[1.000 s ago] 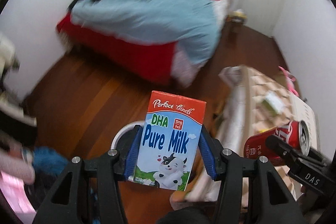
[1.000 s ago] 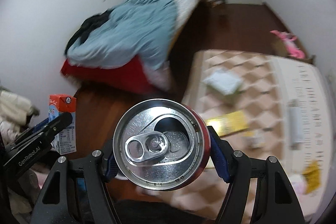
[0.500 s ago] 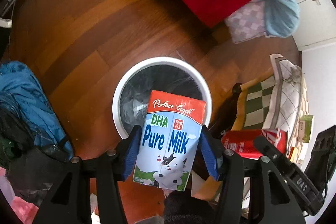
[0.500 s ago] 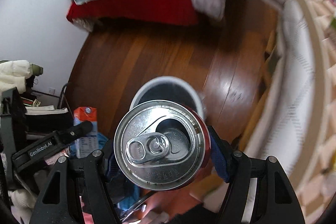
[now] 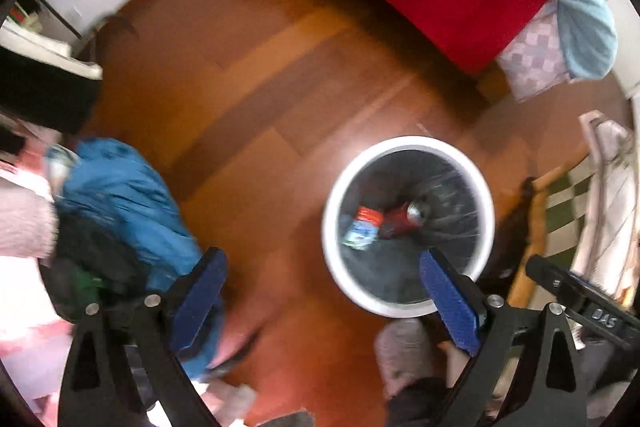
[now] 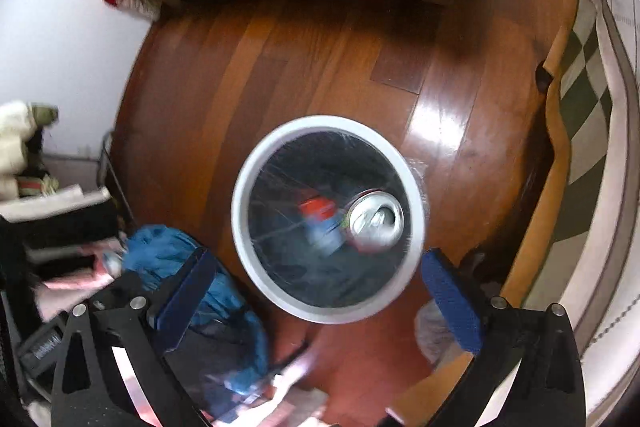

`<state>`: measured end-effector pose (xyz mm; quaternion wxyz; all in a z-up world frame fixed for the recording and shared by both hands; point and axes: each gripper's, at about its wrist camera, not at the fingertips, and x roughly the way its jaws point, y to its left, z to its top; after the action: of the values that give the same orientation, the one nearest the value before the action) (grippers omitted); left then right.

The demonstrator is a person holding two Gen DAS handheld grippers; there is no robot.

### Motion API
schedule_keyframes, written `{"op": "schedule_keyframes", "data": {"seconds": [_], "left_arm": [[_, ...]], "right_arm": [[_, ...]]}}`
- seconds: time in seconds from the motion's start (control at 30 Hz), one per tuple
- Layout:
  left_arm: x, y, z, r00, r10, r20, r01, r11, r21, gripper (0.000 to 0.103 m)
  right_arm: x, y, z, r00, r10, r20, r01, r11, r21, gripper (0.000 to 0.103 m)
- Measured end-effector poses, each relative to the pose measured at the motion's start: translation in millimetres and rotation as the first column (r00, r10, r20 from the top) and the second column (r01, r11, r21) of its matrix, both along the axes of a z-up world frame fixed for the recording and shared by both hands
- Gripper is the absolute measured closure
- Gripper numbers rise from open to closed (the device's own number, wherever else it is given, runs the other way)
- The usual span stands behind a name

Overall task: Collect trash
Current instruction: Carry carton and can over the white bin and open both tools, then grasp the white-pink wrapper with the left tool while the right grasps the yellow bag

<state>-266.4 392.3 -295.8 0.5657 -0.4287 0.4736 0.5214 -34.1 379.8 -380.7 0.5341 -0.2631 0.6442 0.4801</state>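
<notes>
While the milk carton and the red can lay together inside the white bin, touching or nearly so, both sat just above the centre of the right wrist frame. The carton's long axis ran from upper left to lower right, its red top toward the upper left; the can pointed its opened silver lid up at the camera, tilted slightly. Motion blur hid finer detail. Below them the right gripper stood spread wide and empty, almost directly over the bin's mouth, so it looked the nearer one. In the left wrist view the bin sat right of centre, while the left gripper was likewise spread and empty over the wooden floor.
</notes>
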Motion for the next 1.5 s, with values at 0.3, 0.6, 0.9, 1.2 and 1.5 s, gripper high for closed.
{"op": "schedule_keyframes", "data": {"seconds": [0.3,0.6,0.9,1.2,1.5], "left_arm": [[3,-39,36,0.996,-0.065,-0.058,0.069,0.994,0.081,0.005],[10,-74,103,0.993,-0.109,-0.052,0.117,0.973,0.198,0.005],[32,-121,173,0.986,-0.168,-0.015,0.164,0.934,0.318,0.005],[112,-179,228,0.948,-0.318,0.021,0.279,0.862,0.423,0.005],[265,-251,193,0.826,-0.559,0.069,0.505,0.789,0.35,0.005]], "right_arm": [[-16,-36,38,0.972,0.137,0.192,-0.124,0.989,-0.077,0.0],[-22,-78,108,0.972,0.112,0.208,-0.119,0.993,0.02,0.0],[-20,-132,199,0.98,0.039,0.197,-0.081,0.975,0.207,0.0],[49,-229,281,0.976,-0.174,0.132,0.111,0.916,0.385,0.0],[174,-380,303,0.868,-0.474,0.15,0.381,0.828,0.412,0.0]]}}
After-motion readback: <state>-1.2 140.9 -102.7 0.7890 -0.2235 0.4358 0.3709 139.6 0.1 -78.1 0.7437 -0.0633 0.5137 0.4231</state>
